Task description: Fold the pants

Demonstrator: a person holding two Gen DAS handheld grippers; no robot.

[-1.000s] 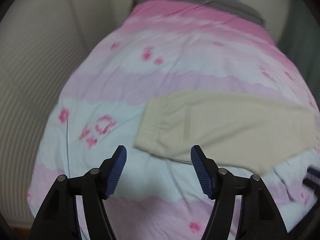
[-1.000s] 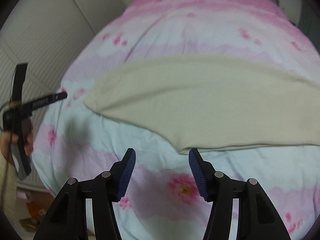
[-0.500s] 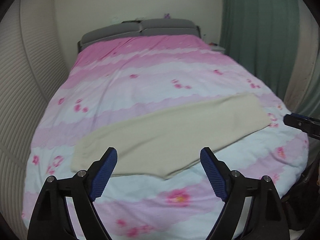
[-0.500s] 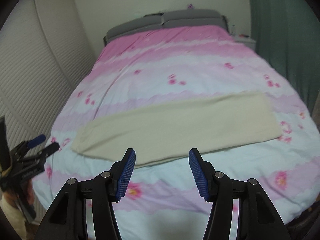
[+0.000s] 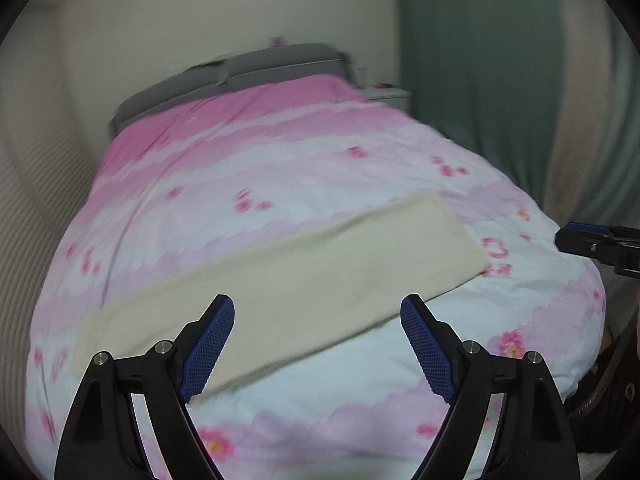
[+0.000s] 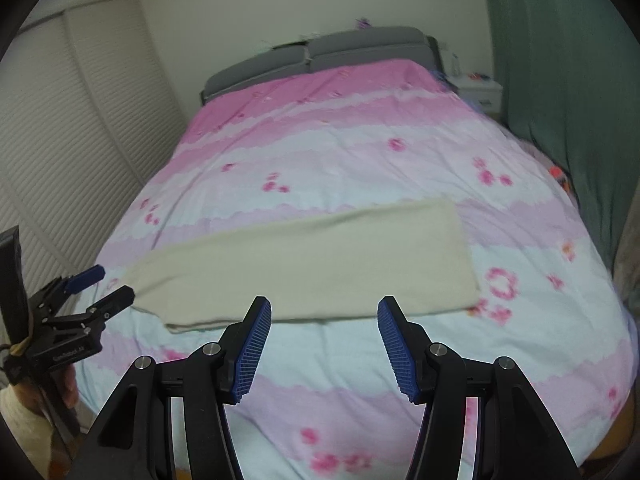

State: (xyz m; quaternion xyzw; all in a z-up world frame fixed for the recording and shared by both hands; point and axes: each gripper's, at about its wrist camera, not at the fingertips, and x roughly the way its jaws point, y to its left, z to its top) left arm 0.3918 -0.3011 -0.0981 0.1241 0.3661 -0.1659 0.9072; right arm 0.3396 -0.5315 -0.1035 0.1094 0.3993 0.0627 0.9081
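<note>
Cream pants [image 5: 288, 280] lie folded lengthwise into one long flat strip across the pink and white flowered bed cover [image 5: 280, 160]. The right wrist view shows the same pants [image 6: 320, 264] crossing the bed. My left gripper [image 5: 318, 300] hangs above the bed's near edge, wide open, with nothing between its blue pads. It also shows at the left of the right wrist view as the left gripper [image 6: 100, 284], beyond the strip's left end. My right gripper [image 6: 324, 300] is open and empty, back from the pants. Its tip, the right gripper [image 5: 568, 236], shows off the strip's right end.
A grey headboard [image 6: 320, 52] closes the far end of the bed. Louvred closet doors [image 6: 80, 120] run along the left side. A green curtain [image 5: 480, 80] hangs on the right, with a white nightstand [image 6: 480, 90] beside it. A hand [image 6: 24, 400] holds the left gripper's handle.
Both grippers have pulled back and up from the pants, so the whole bed now shows. The left jaws have widened. The pants lie as before.
</note>
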